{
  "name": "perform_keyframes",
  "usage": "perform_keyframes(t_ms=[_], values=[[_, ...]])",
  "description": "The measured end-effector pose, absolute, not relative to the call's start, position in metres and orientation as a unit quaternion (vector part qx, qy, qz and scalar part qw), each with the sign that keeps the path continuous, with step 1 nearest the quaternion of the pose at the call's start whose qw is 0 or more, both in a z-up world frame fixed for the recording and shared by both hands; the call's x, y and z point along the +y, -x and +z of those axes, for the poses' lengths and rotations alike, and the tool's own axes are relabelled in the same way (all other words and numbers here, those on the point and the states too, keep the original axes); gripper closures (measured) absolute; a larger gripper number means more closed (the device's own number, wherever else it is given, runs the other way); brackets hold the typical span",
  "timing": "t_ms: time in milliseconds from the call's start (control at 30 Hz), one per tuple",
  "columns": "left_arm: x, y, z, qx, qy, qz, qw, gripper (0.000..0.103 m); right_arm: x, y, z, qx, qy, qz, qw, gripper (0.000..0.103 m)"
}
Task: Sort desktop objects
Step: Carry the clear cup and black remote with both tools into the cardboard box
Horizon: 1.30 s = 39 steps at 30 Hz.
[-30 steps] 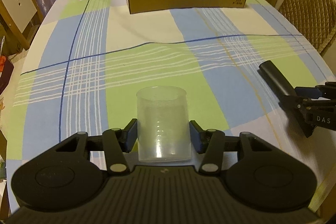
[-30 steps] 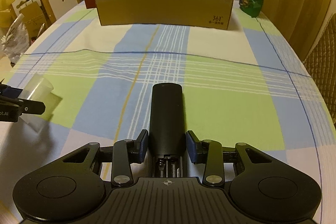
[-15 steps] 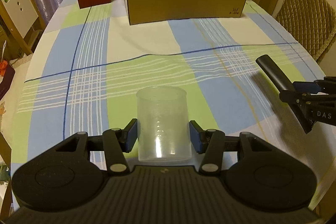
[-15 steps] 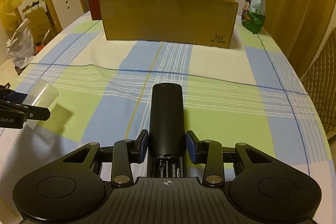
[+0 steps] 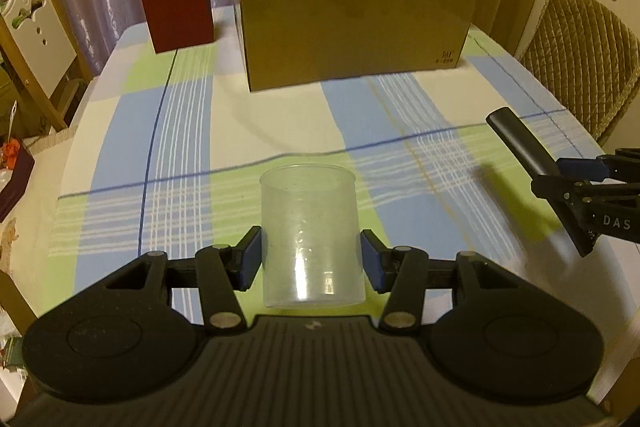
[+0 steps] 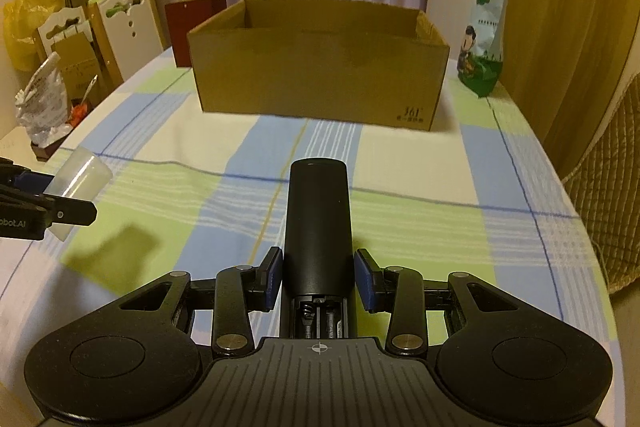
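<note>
A clear plastic cup (image 5: 312, 235) sits between the blue pads of my left gripper (image 5: 311, 259), which is shut on it and holds it above the checked tablecloth. My right gripper (image 6: 318, 277) is shut on a black cylindrical device (image 6: 318, 227) with an open battery bay at its near end. From the left wrist view the right gripper (image 5: 580, 195) shows at the right edge with the black device (image 5: 520, 143) sticking out. In the right wrist view the cup (image 6: 78, 183) and left gripper (image 6: 36, 211) are at the left edge. An open cardboard box (image 5: 352, 31) (image 6: 320, 67) stands at the table's far side.
A dark red box (image 5: 176, 11) stands left of the cardboard box. A green snack bag (image 6: 486, 39) stands to its right. Chairs flank the table: a quilted one (image 5: 580, 55) on the right, white-backed ones (image 6: 120, 23) on the left. The plaid tablecloth (image 5: 280, 123) lies between me and the box.
Both grippers have risen off the table with their loads and moved toward the cardboard box, whose open inside now shows. Their shadows now lie apart from them on the cloth.
</note>
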State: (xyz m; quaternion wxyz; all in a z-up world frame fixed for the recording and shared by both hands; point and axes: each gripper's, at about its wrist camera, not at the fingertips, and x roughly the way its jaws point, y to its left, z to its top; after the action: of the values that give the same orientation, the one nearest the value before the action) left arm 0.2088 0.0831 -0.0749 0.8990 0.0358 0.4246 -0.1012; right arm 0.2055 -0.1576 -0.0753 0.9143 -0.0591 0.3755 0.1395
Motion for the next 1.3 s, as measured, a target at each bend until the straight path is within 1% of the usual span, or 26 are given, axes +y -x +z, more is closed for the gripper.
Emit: perform_keyframes(t_ms=[1300], values=[[0.059,-0.298,-0.006,0.362,-0.054,-0.12,0.923,0.057,-0.169,-0.303,-0.004,0.307,0.064,0.154,0.937,0.066]])
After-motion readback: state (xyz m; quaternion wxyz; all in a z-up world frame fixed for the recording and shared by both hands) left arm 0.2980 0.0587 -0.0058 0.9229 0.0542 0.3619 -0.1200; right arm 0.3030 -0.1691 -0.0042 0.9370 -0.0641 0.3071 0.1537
